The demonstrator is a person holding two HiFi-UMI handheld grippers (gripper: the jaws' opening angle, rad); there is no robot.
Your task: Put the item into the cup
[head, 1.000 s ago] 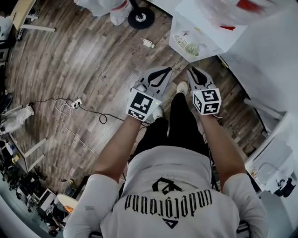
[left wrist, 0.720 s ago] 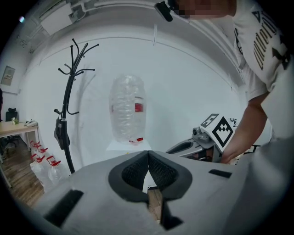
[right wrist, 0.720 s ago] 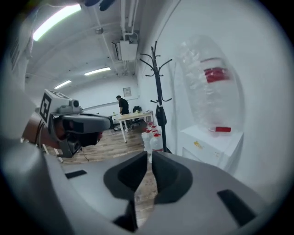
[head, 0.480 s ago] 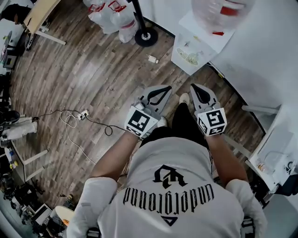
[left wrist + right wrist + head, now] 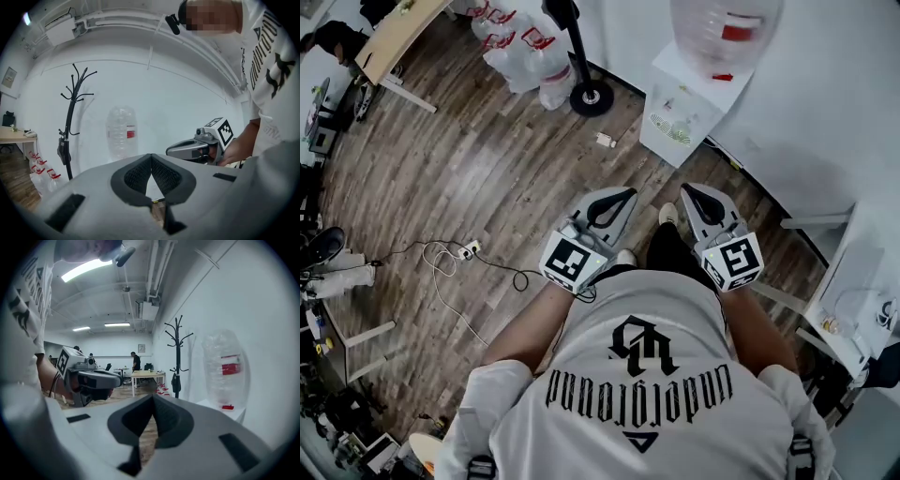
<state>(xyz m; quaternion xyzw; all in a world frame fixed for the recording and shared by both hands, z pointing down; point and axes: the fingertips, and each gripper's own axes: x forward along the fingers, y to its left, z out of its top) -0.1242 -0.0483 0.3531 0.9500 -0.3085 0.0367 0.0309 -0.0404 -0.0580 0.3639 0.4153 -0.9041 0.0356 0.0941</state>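
Observation:
No cup and no item to put in it shows in any view. Both grippers are held side by side in front of the person's body, above the wooden floor. My left gripper is shut, its dark pads meeting at the tip with nothing between them. My right gripper is shut and empty too. Each shows in the other's view: the right gripper at the right, the left gripper at the left.
Ahead stands a white cabinet carrying a big clear water bottle. A black coat stand and white bags are left of it. A cable and socket strip lie on the floor.
In the head view both grippers have slid lower and closer to the body, and more of the far floor and wall has come into sight.

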